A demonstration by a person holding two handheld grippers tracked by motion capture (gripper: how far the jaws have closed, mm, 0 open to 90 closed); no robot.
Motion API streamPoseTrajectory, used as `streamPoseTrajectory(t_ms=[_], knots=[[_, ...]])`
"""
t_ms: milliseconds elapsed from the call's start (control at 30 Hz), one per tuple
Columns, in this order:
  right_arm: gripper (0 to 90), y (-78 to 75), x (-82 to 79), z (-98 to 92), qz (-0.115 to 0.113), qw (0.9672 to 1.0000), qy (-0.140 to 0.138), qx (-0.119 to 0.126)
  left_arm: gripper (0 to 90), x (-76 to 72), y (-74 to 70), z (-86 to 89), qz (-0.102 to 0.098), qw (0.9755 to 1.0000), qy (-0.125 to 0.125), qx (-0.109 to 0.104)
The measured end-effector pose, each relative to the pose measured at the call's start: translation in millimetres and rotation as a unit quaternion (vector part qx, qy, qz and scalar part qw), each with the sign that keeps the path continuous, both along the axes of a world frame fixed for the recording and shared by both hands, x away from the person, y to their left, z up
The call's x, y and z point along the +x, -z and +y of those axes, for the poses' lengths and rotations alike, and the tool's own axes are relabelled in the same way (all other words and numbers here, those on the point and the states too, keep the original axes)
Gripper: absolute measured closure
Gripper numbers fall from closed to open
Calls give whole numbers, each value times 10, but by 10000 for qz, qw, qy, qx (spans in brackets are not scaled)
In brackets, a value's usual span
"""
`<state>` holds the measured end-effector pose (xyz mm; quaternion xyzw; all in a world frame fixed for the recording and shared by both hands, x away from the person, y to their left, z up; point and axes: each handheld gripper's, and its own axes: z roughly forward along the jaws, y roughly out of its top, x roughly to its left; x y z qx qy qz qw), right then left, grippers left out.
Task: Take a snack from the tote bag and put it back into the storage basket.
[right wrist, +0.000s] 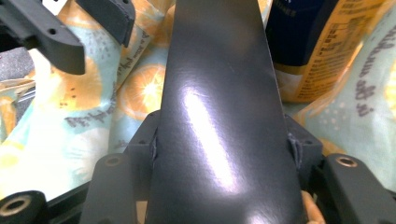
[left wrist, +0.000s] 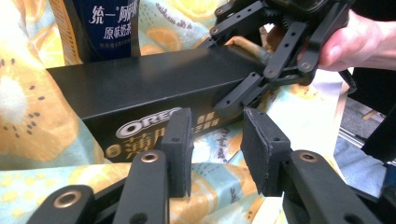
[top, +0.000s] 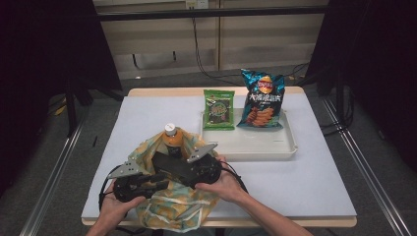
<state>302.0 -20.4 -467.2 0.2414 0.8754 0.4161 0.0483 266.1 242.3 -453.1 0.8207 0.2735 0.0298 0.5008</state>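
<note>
A fruit-print bag (top: 167, 211) lies open at the table's front edge, with an orange tea bottle (top: 172, 137) standing in its far side. My right gripper (top: 183, 169) is shut on one end of a long black Oreo box (top: 167, 164), which lies across the bag's mouth. In the right gripper view both pads sit against the sides of the box (right wrist: 219, 116), beside the bottle (right wrist: 308, 46). My left gripper (top: 158, 183) is at the bag's left rim. Its pads stand apart (left wrist: 217, 144) with bag fabric (left wrist: 28, 121) in and under the gap, just in front of the box (left wrist: 140, 88).
A white tray (top: 255, 147) stands behind the bag at centre right, holding a green snack packet (top: 219, 109) and a blue chips bag (top: 262, 101). The white table top (top: 314, 177) stretches to the right. Dark curtains hang on both sides.
</note>
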Motion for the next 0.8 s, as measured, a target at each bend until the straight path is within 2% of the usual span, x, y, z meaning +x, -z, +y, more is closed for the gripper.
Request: streamPoseTrajectory(t_ms=[200,367,500,800], knots=[[430,-127,-54,-110,3,9997,-8,225,626,6,-15,44,-24,9999,-100,-78],[430,-187,-101,-189,-13,9997,-17,248,619,5,-25,81,-40,9997,-181,-147],[430,-263,-118,-246,-21,9993,-66,376,609,11,-13,88,-12,9997,-214,-110],[430,-300,-162,-287,-73,9992,-105,370,609,25,-8,117,-17,9995,-299,-90]])
